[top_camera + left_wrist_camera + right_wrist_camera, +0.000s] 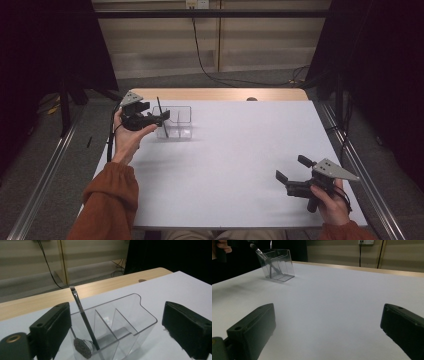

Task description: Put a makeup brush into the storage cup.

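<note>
The clear organizer (125, 325) loses its base to the bottom edge of the left gripper view — the brush (83, 317) handle's lower end blurs behind its wall.

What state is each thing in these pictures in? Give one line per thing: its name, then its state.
left gripper: open, jaws either side of the organiser, holding nothing.
right gripper: open, held off to the side, holding nothing.
clear organiser: upright on the table, three compartments.
brush: leaning in an end compartment, bristles up.
table: covered in white.
</note>
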The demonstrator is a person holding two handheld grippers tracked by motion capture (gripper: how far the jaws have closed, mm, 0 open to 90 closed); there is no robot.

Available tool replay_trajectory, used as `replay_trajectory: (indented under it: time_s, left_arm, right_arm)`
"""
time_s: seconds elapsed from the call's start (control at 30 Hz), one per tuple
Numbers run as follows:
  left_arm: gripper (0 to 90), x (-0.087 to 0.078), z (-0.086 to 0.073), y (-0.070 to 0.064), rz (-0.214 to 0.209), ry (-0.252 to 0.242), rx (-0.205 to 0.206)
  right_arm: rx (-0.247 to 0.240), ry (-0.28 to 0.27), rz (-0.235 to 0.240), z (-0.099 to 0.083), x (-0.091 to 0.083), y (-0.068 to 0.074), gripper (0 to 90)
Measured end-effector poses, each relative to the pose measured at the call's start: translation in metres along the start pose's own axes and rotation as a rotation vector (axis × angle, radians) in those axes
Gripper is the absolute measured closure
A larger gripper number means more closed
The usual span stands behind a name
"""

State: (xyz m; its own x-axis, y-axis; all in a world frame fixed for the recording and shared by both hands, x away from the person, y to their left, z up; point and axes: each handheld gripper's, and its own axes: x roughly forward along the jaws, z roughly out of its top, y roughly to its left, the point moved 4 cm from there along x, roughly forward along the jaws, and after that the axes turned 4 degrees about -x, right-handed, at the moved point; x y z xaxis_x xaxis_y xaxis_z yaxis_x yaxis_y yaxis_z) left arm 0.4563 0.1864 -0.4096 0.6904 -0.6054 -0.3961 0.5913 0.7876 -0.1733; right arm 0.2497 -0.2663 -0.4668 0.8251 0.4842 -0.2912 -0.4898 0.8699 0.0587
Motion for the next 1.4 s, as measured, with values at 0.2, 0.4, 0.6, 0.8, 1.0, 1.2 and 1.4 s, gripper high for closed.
replay_trajectory:
  time_s: [0.2, 0.4, 0.6, 0.8, 1.0, 1.2, 1.4]
  left_arm:
    - [2.9, -0.01, -0.002, -0.008, -0.018, -0.016, 0.037]
    - [2.9, -0.023, -0.002, -0.013, -0.024, -0.029, 0.041]
    - [3.7, -0.033, -0.01, -0.016, -0.007, -0.016, 0.057]
    - [3.7, -0.043, -0.014, -0.021, -0.016, -0.037, 0.058]
    - [3.7, -0.05, -0.02, -0.026, -0.011, -0.038, 0.06]
    - [3.7, -0.059, -0.026, -0.033, -0.032, -0.052, 0.068]
    - [3.7, -0.069, -0.031, -0.037, -0.028, -0.076, 0.077]
  right_arm:
    - [-0.012, -0.002, -0.003, 0.001, 0.0, 0.002, 0.0]
    - [-0.009, -0.004, -0.006, 0.002, -0.001, 0.003, 0.0]
    - [-0.01, -0.003, -0.005, 0.002, -0.001, 0.002, 0.0]
    - [-0.008, -0.005, -0.006, 0.002, -0.001, 0.003, 0.0]
    - [-0.009, -0.003, -0.007, 0.002, -0.001, 0.003, 0.0]
    - [-0.008, -0.003, -0.007, 0.002, -0.001, 0.003, 0.0]
    - [-0.009, -0.003, -0.01, 0.001, -0.001, 0.003, 0.0]
